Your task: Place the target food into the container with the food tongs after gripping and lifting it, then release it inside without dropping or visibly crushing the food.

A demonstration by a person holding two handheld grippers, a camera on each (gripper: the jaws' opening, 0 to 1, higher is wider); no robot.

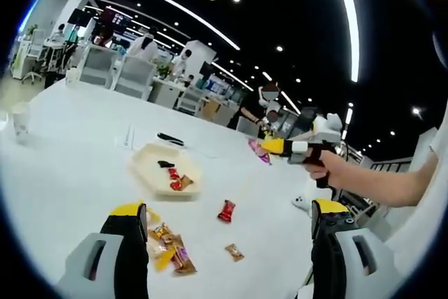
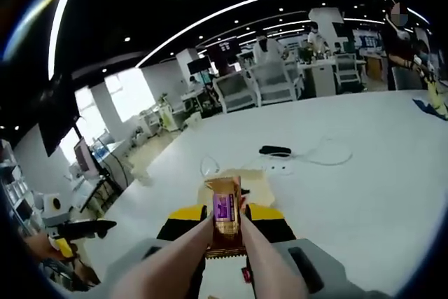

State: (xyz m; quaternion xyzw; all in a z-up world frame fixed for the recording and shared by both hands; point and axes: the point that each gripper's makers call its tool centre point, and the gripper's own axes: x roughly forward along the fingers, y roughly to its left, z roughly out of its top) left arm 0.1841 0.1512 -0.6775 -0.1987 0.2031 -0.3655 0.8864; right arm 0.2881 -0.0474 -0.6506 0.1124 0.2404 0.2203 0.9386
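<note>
My right gripper (image 2: 227, 218) is shut on pink food tongs (image 2: 183, 257), whose tips pinch an orange and purple snack packet (image 2: 225, 215) held upright in the air. Just beyond the packet lies the cream container (image 2: 263, 181). In the left gripper view that container (image 1: 150, 166) sits mid-table with a few red snacks (image 1: 178, 182) inside. The right gripper (image 1: 297, 146), in a person's hand, hovers to its right with the packet (image 1: 258, 150) at its tip. My left gripper (image 1: 229, 211) is open with nothing between its fingers, above loose snacks (image 1: 170, 246) and a red wrapper (image 1: 226, 211).
A black object (image 1: 170, 139) lies beyond the container, with a white cable (image 2: 329, 152) beside it. A paper cup (image 1: 19, 120) stands at the table's far left. A small brown candy (image 1: 234, 251) lies near my left gripper. Office chairs (image 1: 133, 75) line the far edge.
</note>
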